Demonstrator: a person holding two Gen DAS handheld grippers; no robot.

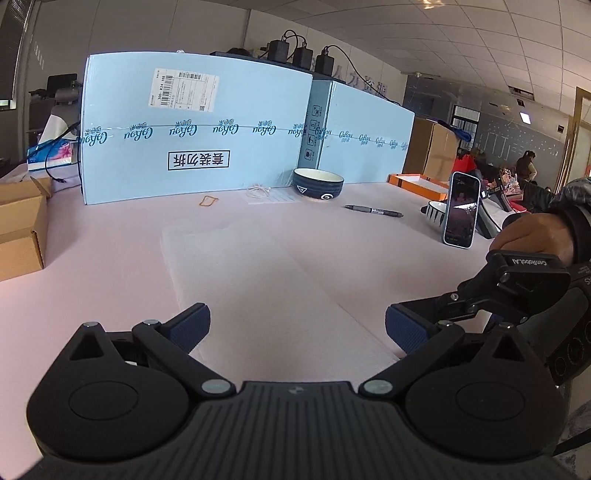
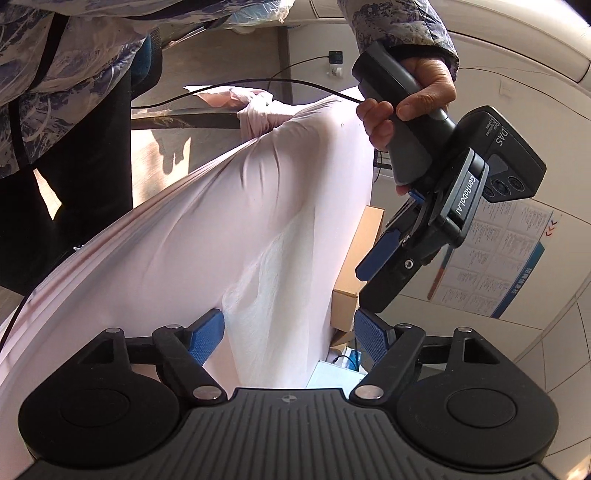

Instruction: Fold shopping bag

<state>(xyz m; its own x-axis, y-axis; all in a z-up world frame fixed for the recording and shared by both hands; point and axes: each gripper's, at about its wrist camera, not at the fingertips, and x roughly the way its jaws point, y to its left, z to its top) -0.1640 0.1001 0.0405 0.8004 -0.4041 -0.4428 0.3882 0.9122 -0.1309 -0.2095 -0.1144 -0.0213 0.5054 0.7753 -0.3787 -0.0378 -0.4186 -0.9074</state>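
Left gripper (image 1: 297, 326) sits low over the table, blue-padded fingers (image 1: 190, 326) spread wide, nothing between them. Shopping bag (image 1: 258, 291) lies flat on the pink tablecloth (image 1: 110, 266) straight ahead of it: a pale, whitish, long folded strip running from mid-table toward the gripper, its near end passing between the open fingers. Hard to tell whether the pads touch it.

Right gripper (image 2: 289, 336) also has its fingers apart, gripping nothing. In its own view the bag (image 2: 273, 273) shows as a translucent white sheet over the cloth, just beyond the gap between the pads. Pink cloth (image 2: 184, 206) is pulled taut and knotted at a table corner (image 2: 258, 114).

In the right wrist view the left gripper (image 2: 380, 251) appears at upper right, held by the person's left hand (image 2: 413, 103), patterned sleeve (image 2: 399, 26) above. In the left wrist view the right gripper (image 1: 410, 325) comes in from the right edge, right hand (image 1: 532, 232) on the handle.

On the table behind the bag: dark blue bowl (image 1: 318, 183), pen (image 1: 373, 211), upright phone (image 1: 461, 209) next to a striped bowl (image 1: 436, 214), rubber band (image 1: 208, 201), light blue cartons (image 1: 195, 129), brown cardboard box (image 1: 22, 225) at left, orange tray (image 1: 421, 183).
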